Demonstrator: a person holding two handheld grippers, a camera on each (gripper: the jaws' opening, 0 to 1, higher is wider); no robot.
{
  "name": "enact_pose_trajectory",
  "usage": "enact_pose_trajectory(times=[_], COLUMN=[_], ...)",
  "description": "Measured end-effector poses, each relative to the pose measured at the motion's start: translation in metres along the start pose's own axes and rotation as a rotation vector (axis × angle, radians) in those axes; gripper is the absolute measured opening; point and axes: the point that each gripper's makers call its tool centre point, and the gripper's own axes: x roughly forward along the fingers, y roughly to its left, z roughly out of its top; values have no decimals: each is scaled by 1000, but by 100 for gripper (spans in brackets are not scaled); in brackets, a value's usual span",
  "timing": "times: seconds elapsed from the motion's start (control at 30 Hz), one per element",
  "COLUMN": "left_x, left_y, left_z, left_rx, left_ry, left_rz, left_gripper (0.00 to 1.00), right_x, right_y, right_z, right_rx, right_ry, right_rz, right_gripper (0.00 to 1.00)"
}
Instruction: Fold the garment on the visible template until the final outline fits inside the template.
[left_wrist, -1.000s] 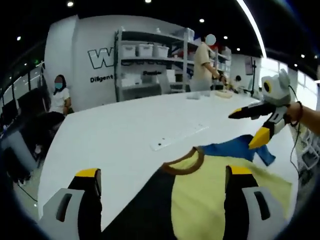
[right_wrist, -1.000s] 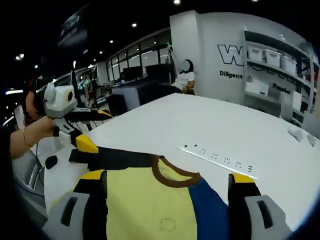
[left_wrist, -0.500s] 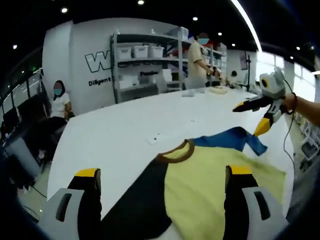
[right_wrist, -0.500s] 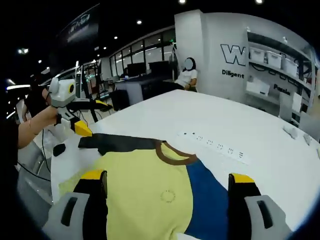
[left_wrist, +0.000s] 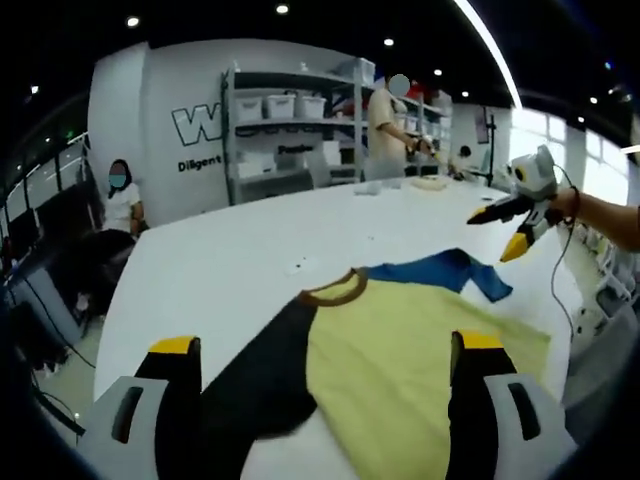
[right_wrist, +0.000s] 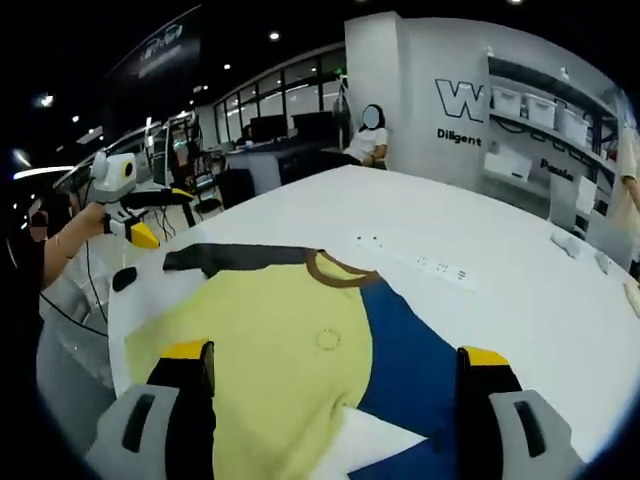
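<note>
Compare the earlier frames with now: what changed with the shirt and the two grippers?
Both grippers have pulled back and apart: the right gripper and the left gripper each look smaller and farther off than a second ago, and more of the T-shirt is in view. Neither took hold of anything; both sets of jaws remain open and empty. The shirt stays flat on the white table, black sleeve and blue sleeve spread.

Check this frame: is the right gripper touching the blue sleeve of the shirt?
Apart. In the left gripper view the right gripper hangs in the air with its jaws open, and bare white table shows between it and the blue sleeve.
</note>
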Motion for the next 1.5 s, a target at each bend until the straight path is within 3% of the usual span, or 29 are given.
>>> enact_pose_trajectory(times=[0.43, 0.67, 0.93, 1.5], left_x=[-27, -36, -55, -76], left_y=[-8, -17, -29, -50], left_z=[-21, -32, -44, -61], left_rx=[-32, -21, -16, -16], left_ry=[2, 19, 16, 9], left_rz=[-1, -7, -12, -16], left_gripper=[99, 99, 99, 99], right_x=[-19, -20, -19, -15], right_y=[12, 5, -8, -26], right_z=[-55, -85, -120, -146], right_rx=[41, 77, 88, -3], right_ry=[43, 60, 85, 154], right_rz=[11, 8, -7, -93], right_gripper=[99, 95, 84, 44])
